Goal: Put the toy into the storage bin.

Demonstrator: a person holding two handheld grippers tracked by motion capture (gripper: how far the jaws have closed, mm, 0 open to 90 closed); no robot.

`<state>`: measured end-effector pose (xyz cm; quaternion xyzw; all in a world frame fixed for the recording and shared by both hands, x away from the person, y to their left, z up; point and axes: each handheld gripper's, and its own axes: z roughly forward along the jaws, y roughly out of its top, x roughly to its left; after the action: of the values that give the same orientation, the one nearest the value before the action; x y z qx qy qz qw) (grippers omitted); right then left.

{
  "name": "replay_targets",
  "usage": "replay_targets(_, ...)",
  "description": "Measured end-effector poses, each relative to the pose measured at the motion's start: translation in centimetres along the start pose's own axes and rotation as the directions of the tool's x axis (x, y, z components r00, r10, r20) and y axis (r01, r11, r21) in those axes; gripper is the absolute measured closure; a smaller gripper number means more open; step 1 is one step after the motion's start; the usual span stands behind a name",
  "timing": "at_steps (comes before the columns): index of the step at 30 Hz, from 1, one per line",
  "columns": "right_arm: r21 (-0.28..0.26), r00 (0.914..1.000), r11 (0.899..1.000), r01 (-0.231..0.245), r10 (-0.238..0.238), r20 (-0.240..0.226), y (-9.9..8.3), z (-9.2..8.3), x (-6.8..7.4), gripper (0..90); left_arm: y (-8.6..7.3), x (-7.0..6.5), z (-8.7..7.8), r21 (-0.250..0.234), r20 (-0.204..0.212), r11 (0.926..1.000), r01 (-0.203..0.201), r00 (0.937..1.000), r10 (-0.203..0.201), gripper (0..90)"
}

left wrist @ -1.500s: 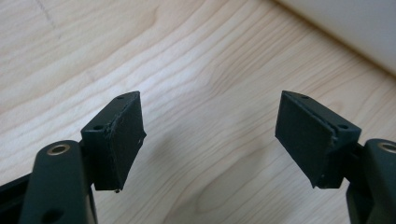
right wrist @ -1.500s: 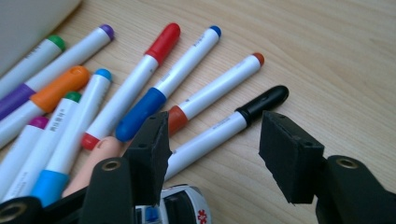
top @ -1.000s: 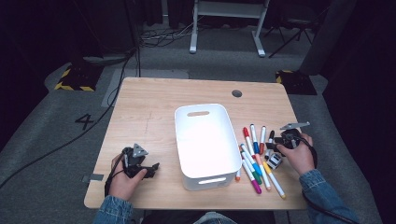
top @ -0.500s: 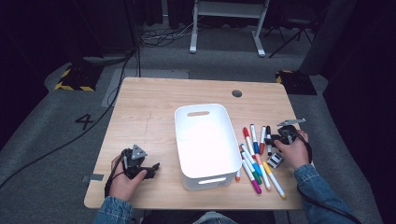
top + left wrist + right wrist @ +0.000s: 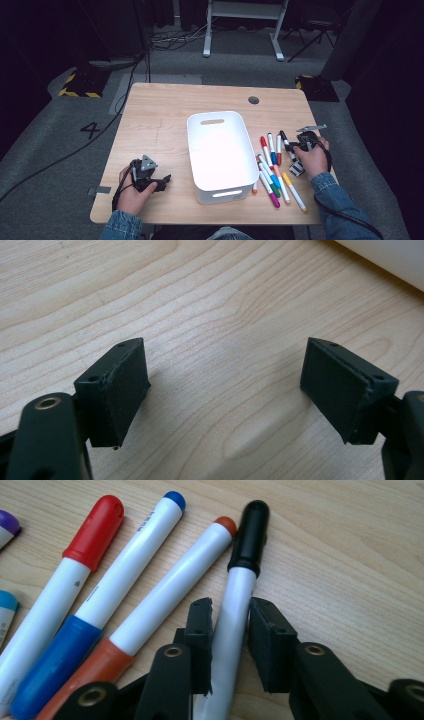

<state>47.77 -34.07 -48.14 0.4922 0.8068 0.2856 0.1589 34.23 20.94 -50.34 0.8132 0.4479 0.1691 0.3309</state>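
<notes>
A bin (image 5: 220, 150) is sitting mid-table (image 5: 160, 115), with markers (image 5: 272, 167) lying just right of it. The left gripper (image 5: 159, 181) is resting left of the bin, the right gripper (image 5: 291, 146) at the markers' right edge.

A lab or recording studio – dark curtains (image 5: 60, 30) all round, grey carpet (image 5: 45, 165), hazard-taped floor plates (image 5: 80, 82), trailing cables (image 5: 170, 42), a numbered floor mark (image 5: 92, 130) beside one wooden table (image 5: 165, 120).

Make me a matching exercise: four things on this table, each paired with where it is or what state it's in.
1. bin
2. black-capped marker
3. left gripper
4. red-capped marker

a. open over bare wood
b. between the right gripper's fingers
c. middle of the table
d. lying beside the blue-capped marker

Pairs: 1-c, 2-b, 3-a, 4-d
</notes>
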Motion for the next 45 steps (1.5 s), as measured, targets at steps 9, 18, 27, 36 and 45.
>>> replay_targets(9, -0.016, 0.9998, 1.000, -0.018, 0.018, 0.009, 0.0, 0.2, 0.1, 76.8, 0.0, 0.0, 0.0, 0.000, 0.000, 1.0000, 0.000, 1.0000, 0.000, 19.5)
replay_targets(18, -0.036, 0.9996, 0.999, -0.027, 0.027, 0.002, 0.0, -0.2, 0.2, 76.9, 0.0, 0.0, 0.0, 0.000, 0.002, 1.0000, -0.001, 1.0000, 0.001, 19.5)
replay_targets(27, -0.089, 0.9995, 0.996, 0.008, -0.011, -0.031, 1.0, -2.3, 0.8, 76.9, 0.0, 0.0, 0.0, -0.001, 0.008, 1.0000, 0.001, 1.0000, -0.001, 19.2)
replay_targets(36, -0.145, 0.9947, 0.988, 0.057, -0.069, -0.076, 2.6, -5.6, 2.6, 76.9, 0.0, 0.0, 0.0, 0.001, 0.007, 1.0000, 0.001, 1.0000, -0.001, 19.2)
replay_targets(45, -0.194, 0.9789, 0.970, 0.149, -0.173, -0.110, 4.3, -8.9, 5.4, 76.9, 0.0, 0.0, 0.0, 0.003, 0.011, 1.0000, -0.003, 0.9999, 0.003, 18.8)
